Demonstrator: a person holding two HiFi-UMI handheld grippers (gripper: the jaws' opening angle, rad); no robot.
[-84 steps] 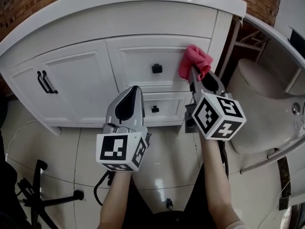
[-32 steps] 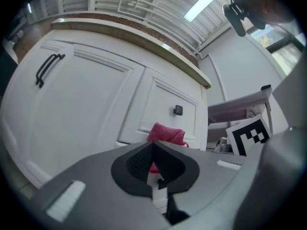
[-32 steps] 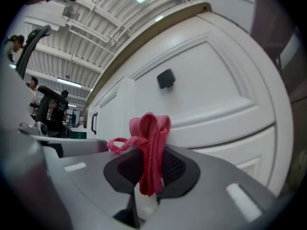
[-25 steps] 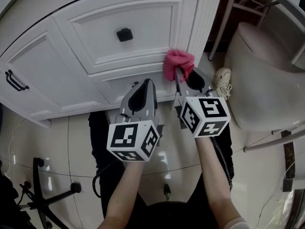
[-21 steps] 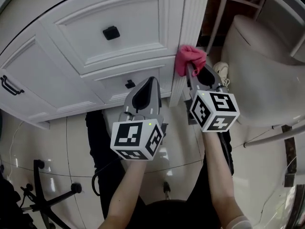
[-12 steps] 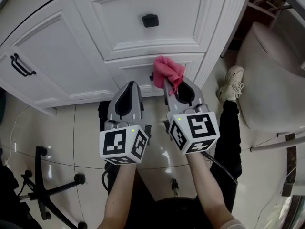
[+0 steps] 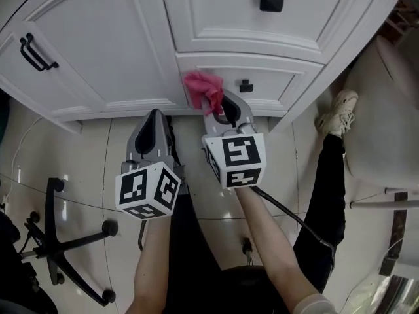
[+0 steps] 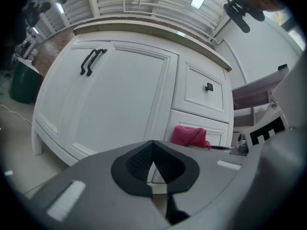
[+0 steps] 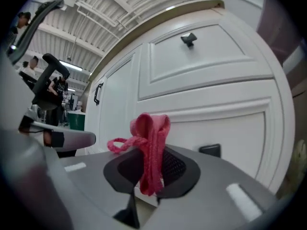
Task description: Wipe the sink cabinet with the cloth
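The white sink cabinet [image 7: 118,51] fills the top of the head view, with a door at the left and two drawers at the right. My right gripper [image 7: 211,112] is shut on a pink cloth [image 7: 203,89], which presses against the left end of the lower drawer [image 7: 275,87]. In the right gripper view the cloth [image 9: 151,150] sticks up bunched from between the jaws. My left gripper [image 7: 154,126] hangs shut and holds nothing, to the left of the cloth and below the cabinet door [image 8: 115,95]. The cloth [image 8: 189,135] shows at its right in the left gripper view.
Black knobs sit on the upper drawer [image 7: 271,2] and lower drawer [image 7: 245,86]; a black double handle [image 7: 34,51] is on the door. An office chair base [image 7: 59,241] stands at the lower left. A person's shoe [image 7: 340,106] and a white fixture [image 7: 386,103] are at the right.
The right gripper has carried the cloth down from the upper drawer and corner post to the lower drawer, then left along it. The left gripper has followed alongside, still shut.
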